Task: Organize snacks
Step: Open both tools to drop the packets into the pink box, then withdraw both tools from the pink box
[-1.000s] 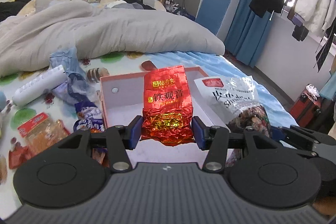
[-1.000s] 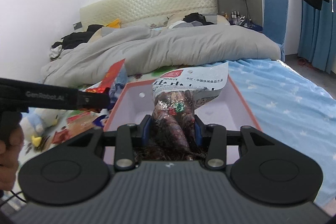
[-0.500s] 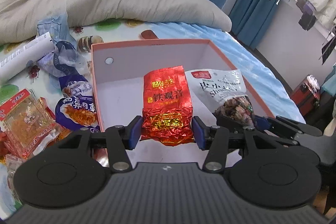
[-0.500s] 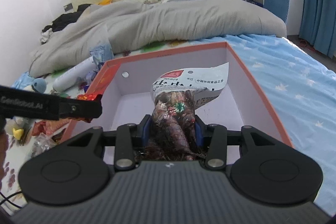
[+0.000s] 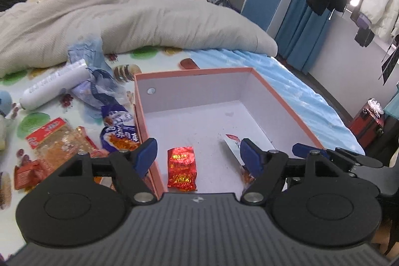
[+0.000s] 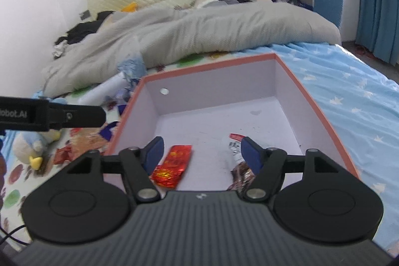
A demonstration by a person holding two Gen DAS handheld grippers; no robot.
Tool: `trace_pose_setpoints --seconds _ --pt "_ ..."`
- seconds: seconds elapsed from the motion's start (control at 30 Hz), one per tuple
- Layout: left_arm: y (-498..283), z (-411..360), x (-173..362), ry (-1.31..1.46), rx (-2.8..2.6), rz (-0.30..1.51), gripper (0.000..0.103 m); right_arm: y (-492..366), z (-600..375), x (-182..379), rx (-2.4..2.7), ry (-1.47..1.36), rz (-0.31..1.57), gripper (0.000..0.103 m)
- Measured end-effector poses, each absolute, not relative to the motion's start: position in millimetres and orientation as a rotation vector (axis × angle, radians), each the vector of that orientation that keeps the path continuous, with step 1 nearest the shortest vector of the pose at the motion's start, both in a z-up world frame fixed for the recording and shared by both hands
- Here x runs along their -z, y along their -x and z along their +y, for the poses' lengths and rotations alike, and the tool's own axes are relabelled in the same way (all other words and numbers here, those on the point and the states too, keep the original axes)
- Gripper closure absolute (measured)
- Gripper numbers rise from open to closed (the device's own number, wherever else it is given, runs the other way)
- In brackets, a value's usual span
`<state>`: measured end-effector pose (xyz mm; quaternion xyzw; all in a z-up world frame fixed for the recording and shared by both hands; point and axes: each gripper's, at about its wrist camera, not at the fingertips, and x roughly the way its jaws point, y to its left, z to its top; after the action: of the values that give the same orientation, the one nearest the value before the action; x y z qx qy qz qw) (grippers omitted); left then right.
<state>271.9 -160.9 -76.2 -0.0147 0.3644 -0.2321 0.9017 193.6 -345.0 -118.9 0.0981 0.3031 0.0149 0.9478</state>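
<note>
An orange-rimmed box with a white inside (image 5: pixel 281 96) (image 6: pixel 311 101) lies on the bed. A red foil tea packet (image 5: pixel 181 168) (image 6: pixel 172 165) lies flat on its floor near the front left. A white and dark snack bag (image 5: pixel 237 148) (image 6: pixel 238 161) lies at the front right, partly hidden by fingers. My left gripper (image 5: pixel 198 156) is open and empty above the box's near edge. My right gripper (image 6: pixel 200 153) is open and empty above the same box. The right gripper's fingers (image 5: pixel 331 153) show at the right of the left wrist view.
Several loose snack packets (image 5: pixel 57 141) and a white roll (image 5: pixel 53 86) lie on the bed left of the box. A grey duvet (image 5: pixel 149 21) is heaped behind. A plush toy (image 6: pixel 37 141) sits at the left. The left gripper's finger (image 6: pixel 49 115) reaches in from the left.
Both grippers have opened and lifted. The red tea packet and the white snack bag have dropped from the jaws onto the box floor.
</note>
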Motion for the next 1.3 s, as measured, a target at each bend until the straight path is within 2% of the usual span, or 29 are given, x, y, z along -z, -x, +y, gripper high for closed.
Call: trace_pose_setpoints --seconds 0.5,0.6,1.3 --pt "-181.4 -87.8 44.5 0.095 0.419 0.703 0.025 -123.2 -303.2 77.4 -0.074 -0.182 0.536 0.033" --pt "-165.4 -81.5 37.0 0.092 0.411 0.683 0.021 -111.6 -298.6 72.3 -0.074 -0.192 0.525 0.033" --pt "-80.2 -31.9 21.5 0.151 0.379 0.677 0.016 -59.1 -251.6 60.8 -0.113 -0.157 0.508 0.033"
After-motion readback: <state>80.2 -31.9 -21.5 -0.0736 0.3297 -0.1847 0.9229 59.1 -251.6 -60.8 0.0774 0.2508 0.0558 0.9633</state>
